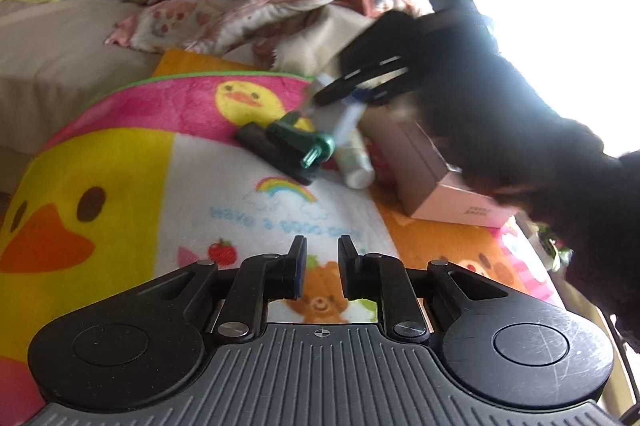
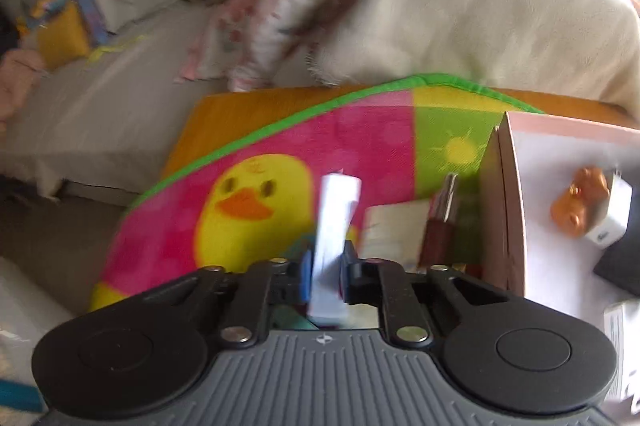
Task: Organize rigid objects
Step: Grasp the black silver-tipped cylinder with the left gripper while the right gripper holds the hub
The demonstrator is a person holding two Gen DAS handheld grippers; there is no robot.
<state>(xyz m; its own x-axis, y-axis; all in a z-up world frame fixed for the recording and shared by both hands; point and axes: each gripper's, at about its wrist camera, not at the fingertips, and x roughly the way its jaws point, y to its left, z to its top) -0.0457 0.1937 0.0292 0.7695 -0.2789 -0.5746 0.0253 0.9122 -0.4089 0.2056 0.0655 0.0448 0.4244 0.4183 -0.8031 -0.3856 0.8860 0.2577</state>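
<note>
My right gripper (image 2: 326,266) is shut on a slim white tube (image 2: 336,218) that sticks up between its pads, above the duck-print blanket (image 2: 360,146). The left wrist view shows that same gripper (image 1: 348,98) blurred, with the white tube (image 1: 348,118) hanging over a small pile: a green and black tool (image 1: 296,146) and a white bottle (image 1: 354,162). An open pink box (image 1: 432,178) lies just right of the pile. My left gripper (image 1: 323,254) hovers low over the blanket with its jaws close together and nothing between them.
Inside the pink box (image 2: 516,186) lie an orange toy figure (image 2: 580,202), a small white item (image 2: 604,234) and something black (image 2: 624,258). A brown item (image 2: 440,226) lies left of the box. Behind is a beige sofa (image 1: 60,26) with a floral cloth (image 1: 280,6).
</note>
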